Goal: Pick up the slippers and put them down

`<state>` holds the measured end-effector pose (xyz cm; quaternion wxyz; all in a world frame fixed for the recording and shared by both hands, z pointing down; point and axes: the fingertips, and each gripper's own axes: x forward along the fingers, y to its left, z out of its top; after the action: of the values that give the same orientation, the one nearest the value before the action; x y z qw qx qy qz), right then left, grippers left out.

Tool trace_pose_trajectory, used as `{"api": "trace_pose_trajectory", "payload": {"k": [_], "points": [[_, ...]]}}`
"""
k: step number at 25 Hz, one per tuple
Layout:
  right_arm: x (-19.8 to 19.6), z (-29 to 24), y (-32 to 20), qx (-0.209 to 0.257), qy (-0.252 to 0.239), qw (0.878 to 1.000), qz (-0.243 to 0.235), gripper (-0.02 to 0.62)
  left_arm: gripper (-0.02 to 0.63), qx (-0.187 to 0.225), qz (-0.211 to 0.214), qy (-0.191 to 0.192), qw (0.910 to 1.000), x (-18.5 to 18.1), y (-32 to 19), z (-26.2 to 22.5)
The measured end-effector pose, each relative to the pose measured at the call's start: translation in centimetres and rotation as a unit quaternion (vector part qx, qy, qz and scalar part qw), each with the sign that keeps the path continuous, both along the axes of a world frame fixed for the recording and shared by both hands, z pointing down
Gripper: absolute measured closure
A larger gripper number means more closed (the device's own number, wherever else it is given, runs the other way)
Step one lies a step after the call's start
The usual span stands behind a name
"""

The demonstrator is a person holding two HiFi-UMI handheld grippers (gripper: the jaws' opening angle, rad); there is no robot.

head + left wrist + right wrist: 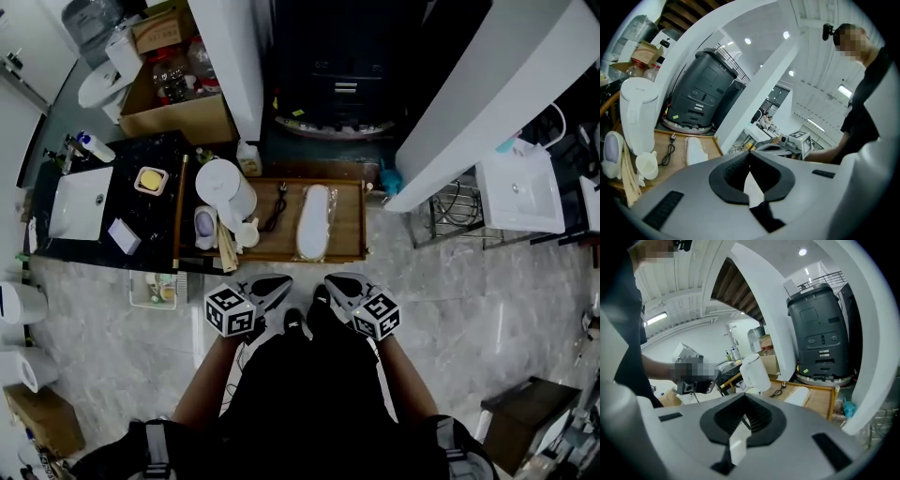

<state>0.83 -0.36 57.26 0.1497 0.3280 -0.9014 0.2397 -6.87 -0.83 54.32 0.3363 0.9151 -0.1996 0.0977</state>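
A pair of white slippers [314, 222] lies stacked lengthwise on the low wooden table [349, 246], right of its middle. The pair also shows in the left gripper view as the slippers [696, 150] and in the right gripper view as the slippers [798, 396]. My left gripper [274, 283] and right gripper [337, 281] hover side by side just short of the table's near edge, a little apart from the slippers. Both are shut with nothing between the jaws, as the left gripper [750, 155] and right gripper [743, 398] show in their own views.
On the table's left stand a white kettle [225, 190], a small cup [247, 232] and a black cable [275, 211]. A black counter with a sink [80, 202] adjoins at the left. A dark machine [342, 84] stands behind, a wire rack [455, 211] to the right.
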Motion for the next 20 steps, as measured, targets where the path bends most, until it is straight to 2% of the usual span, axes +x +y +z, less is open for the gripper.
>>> {"api": "trace_pose_trajectory", "payload": {"k": [10,16,20], "points": [[1.9,1.9,-3.0,-0.018,-0.005,0.999,-0.046,0.588,0.594,-0.013,-0.029,-0.017,0.9994,2.2,-3.1,1.4],[2.8,3.1,-3.7,-0.032,-0.002,0.997,-0.076,0.588,0.594,-0.021,-0.061,-0.021,0.9977,2.4,-4.7,2.1],[3.3,4.0,-4.4,-0.042,0.004,0.996,-0.08,0.588,0.594,-0.027,-0.065,-0.02,0.9973,2.4,-5.4,2.6]]}}
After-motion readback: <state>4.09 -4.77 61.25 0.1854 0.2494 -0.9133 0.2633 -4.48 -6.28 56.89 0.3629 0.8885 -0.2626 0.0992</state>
